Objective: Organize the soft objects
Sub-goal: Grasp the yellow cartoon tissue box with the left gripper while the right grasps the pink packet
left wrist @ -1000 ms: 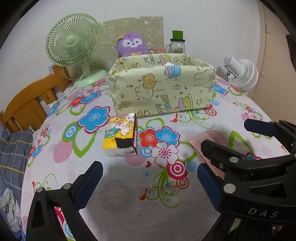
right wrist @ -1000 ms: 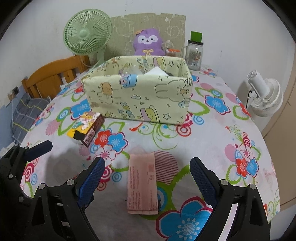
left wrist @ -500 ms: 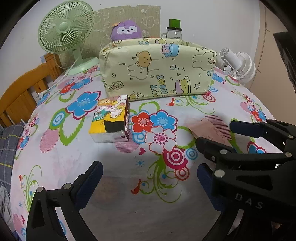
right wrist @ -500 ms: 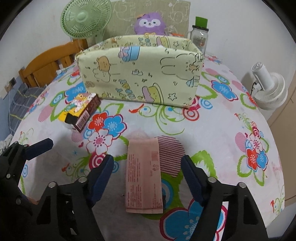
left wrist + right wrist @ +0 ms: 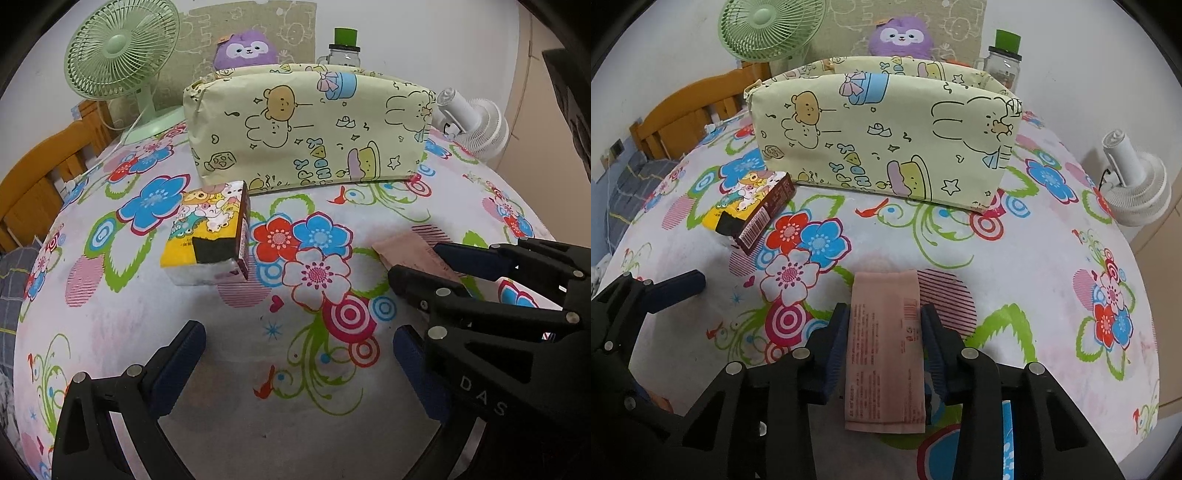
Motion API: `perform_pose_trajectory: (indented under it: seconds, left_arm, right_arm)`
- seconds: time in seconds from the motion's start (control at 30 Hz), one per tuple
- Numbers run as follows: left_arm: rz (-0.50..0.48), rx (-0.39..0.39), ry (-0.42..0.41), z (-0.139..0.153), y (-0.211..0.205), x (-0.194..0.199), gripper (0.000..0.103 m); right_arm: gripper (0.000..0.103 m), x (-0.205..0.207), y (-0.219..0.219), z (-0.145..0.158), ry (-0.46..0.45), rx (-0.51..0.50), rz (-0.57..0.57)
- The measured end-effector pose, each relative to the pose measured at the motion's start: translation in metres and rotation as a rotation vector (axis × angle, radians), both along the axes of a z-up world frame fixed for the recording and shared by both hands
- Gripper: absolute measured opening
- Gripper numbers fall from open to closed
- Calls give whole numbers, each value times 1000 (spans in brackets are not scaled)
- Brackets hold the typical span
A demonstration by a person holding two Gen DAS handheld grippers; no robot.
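your right tongs (image 5: 884, 332) are closing on the pink tissue pack (image 5: 884, 350), lower centre: light, squashy, grip mid-sides. left tongs (image 5: 295, 363) hang released.

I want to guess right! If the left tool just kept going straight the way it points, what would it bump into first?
Probably the flowery tablecloth: the left tool points down at a bare patch with nothing between its open jaws. The yellow tissue pack lies further on, left of that line, though depth is hard to judge.

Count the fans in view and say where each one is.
2. A green fan stands at the table's far left, behind the fabric bin. A white fan sits off the table's right edge. Others may be hidden behind the bin.
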State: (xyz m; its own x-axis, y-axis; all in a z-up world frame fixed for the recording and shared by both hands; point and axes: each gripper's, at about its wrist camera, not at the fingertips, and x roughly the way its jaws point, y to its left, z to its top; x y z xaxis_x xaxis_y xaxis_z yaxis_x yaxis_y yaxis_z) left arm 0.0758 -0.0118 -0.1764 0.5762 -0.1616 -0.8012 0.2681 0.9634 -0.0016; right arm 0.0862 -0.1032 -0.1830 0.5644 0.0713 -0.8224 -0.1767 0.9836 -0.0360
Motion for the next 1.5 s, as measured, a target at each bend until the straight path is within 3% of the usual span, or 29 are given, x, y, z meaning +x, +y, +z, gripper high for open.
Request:
perform_pose_trajectory:
  seconds: [1.0,1.23,1.3,1.43,1.5]
  left_arm:
    - [81,61,-10,8,27,69,100]
    - [68,59,-9,6,25,77,86]
    - [55,67,-24,7,21,76,80]
    - [27,60,-27,9,16,74,54]
    - [24,69,-29,10,15,73,51]
  right_arm:
    - [41,51,14,16,-9,15,-39]
    - [41,58,11,14,1,46,-51]
    - [41,59,10,14,-2,44,-55]
    - [42,59,7,14,-5,51,-58]
    - [42,59,7,14,-6,54,-59]
